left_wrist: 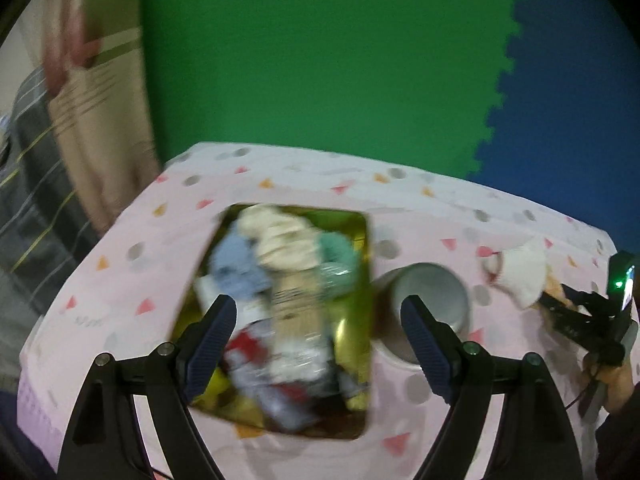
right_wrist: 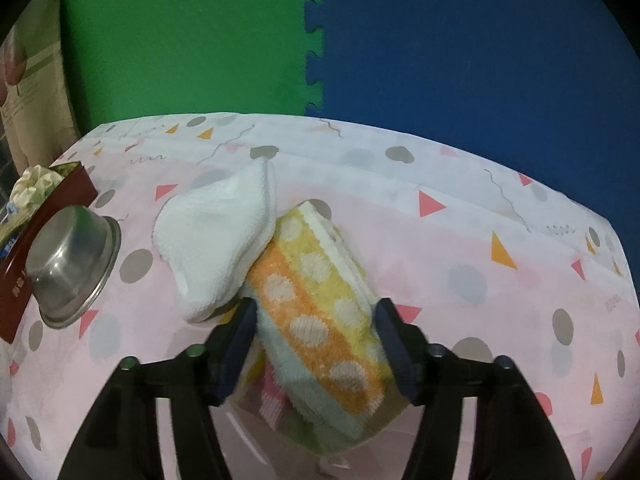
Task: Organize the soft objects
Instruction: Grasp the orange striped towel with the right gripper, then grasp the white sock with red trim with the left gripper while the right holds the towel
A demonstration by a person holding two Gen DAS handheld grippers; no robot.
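Note:
My left gripper [left_wrist: 320,304] hangs open above a gold-lined tin box [left_wrist: 354,344] crammed with soft items: a blue cloth [left_wrist: 236,268], a cream ruffled piece [left_wrist: 280,240] and a mint one [left_wrist: 340,252]. This view is blurred. My right gripper [right_wrist: 316,308] is closed on a folded towel [right_wrist: 320,312] with orange, yellow and pale blue stripes and white dots; both pads touch its sides. A white cloth [right_wrist: 224,232] leans on the towel's far left end. Beneath the towel a pink checked cloth [right_wrist: 268,396] peeks out.
An upturned steel bowl [right_wrist: 72,264] stands beside the box's red wall [right_wrist: 48,208], left of the cloths. The table wears a pink patterned cover [right_wrist: 480,280]. Green and blue foam mats [right_wrist: 440,40] cover the floor beyond the table. A person's hand [left_wrist: 612,380] holds the right gripper.

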